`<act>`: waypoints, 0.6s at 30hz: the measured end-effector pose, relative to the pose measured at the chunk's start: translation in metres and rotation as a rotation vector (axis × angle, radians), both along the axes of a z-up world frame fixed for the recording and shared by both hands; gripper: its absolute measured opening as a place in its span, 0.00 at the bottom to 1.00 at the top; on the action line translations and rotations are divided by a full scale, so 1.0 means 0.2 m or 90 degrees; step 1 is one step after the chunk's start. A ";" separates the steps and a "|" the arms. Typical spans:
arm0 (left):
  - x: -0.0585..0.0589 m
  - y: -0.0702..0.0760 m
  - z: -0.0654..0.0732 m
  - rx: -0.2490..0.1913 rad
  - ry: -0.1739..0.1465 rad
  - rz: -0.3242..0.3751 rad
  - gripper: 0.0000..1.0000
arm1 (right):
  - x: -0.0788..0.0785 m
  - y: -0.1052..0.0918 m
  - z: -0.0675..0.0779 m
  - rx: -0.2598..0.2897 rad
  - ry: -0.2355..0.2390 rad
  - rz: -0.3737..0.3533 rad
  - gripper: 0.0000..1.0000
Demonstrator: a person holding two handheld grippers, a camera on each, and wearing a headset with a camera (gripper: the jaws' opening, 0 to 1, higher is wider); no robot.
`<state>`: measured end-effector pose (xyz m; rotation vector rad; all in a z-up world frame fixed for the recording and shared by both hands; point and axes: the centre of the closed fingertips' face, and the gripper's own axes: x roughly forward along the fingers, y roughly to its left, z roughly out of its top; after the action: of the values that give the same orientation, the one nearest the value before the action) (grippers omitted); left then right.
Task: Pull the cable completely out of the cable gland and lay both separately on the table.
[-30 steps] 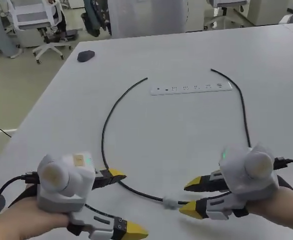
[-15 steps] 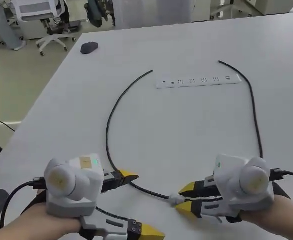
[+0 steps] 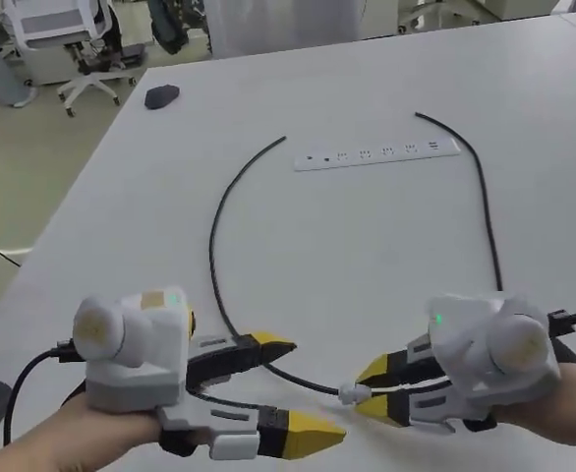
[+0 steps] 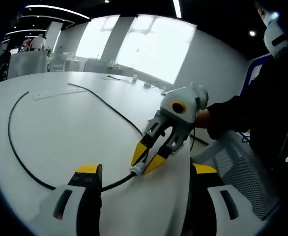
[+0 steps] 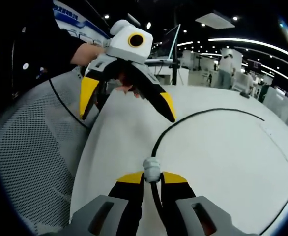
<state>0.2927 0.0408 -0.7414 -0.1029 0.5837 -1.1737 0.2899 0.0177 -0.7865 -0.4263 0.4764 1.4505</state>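
Observation:
A long black cable [image 3: 209, 246] loops over the white table [image 3: 367, 265]. A small pale cable gland [image 3: 349, 394] sits on it near the front edge. My right gripper [image 3: 371, 390] is shut on the cable right behind the gland [image 5: 152, 168], and the cable [image 5: 183, 123] runs on past its tips. My left gripper [image 3: 298, 388] stands open just left of the gland, facing it, with its jaws wide apart and nothing between them. In the left gripper view the gland [image 4: 133, 171] lies ahead at the right gripper [image 4: 143, 164]. The left gripper [image 5: 128, 113] is seen from the right one.
A white power strip [image 3: 376, 153] lies inside the cable's loop at the back. A dark mouse [image 3: 161, 95] rests near the table's far left corner. Office chairs [image 3: 62, 39] stand on the floor beyond the left edge.
My right gripper's jaws have narrowed onto the cable beside the gland. My left gripper has moved right, closer to the gland, still open.

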 end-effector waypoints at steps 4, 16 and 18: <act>-0.04 -0.07 -0.01 -0.014 0.021 -0.032 0.57 | -0.07 -0.05 0.08 0.018 -0.014 0.026 0.08; -0.18 -0.25 -0.01 -0.073 0.071 -0.134 0.38 | -0.18 -0.10 0.15 0.034 -0.051 0.047 0.08; -0.18 -0.25 -0.02 -0.069 0.056 -0.138 0.31 | -0.18 -0.09 0.16 0.036 -0.061 0.046 0.08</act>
<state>0.2574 -0.0099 -0.7455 -0.1879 0.6197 -1.4169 0.2531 -0.0011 -0.7542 -0.4694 0.3451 1.5031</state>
